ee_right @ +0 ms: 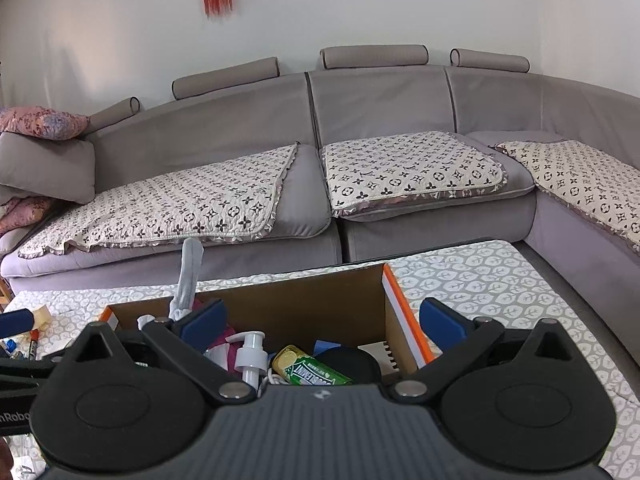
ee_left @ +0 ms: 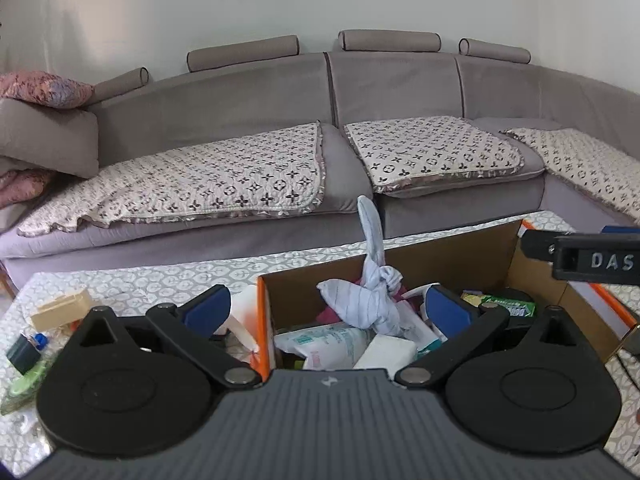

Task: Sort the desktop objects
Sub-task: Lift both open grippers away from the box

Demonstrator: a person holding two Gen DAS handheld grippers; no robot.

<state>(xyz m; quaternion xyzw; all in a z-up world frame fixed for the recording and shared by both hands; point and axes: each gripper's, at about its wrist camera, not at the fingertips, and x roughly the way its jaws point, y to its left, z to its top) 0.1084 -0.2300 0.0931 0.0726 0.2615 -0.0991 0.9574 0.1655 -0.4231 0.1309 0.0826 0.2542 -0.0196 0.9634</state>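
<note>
Cardboard, brown inside and orange on its outer walls, makes up the big open box (ee_left: 452, 256) on the patterned tablecloth (ee_right: 500, 280) in front of the grey sofa (ee_left: 280, 120). It is already crowded, and that looks like the main hazard: anything more dropped on the heap could slide off or bounce over the wall.

Largest of the contents is a knotted pale striped cloth (ee_left: 372, 304) whose tail sticks up well above the rim; a finger passing over could snag it and drag the bundle out. Beside it lie a soft white tissue pack (ee_left: 332, 340), a white pump bottle (ee_right: 251, 356) and a green gum tube (ee_right: 316, 372), all loose and lying at angles, so a nudge might shift them.

Both tools hang over the near edge of the box. The left gripper (ee_left: 328, 308) stands spread wide with nothing between its blue pads, and so does the right gripper (ee_right: 322, 320), likewise empty. They are close to each other, so I would judge a clash between them possible if both reach in together.

Left of the box, unsorted bits remain on the table: a beige plastic holder (ee_left: 60, 308), a small dark block (ee_left: 22, 354) and markers (ee_right: 34, 342), small enough to slip from wide jaws.
</note>
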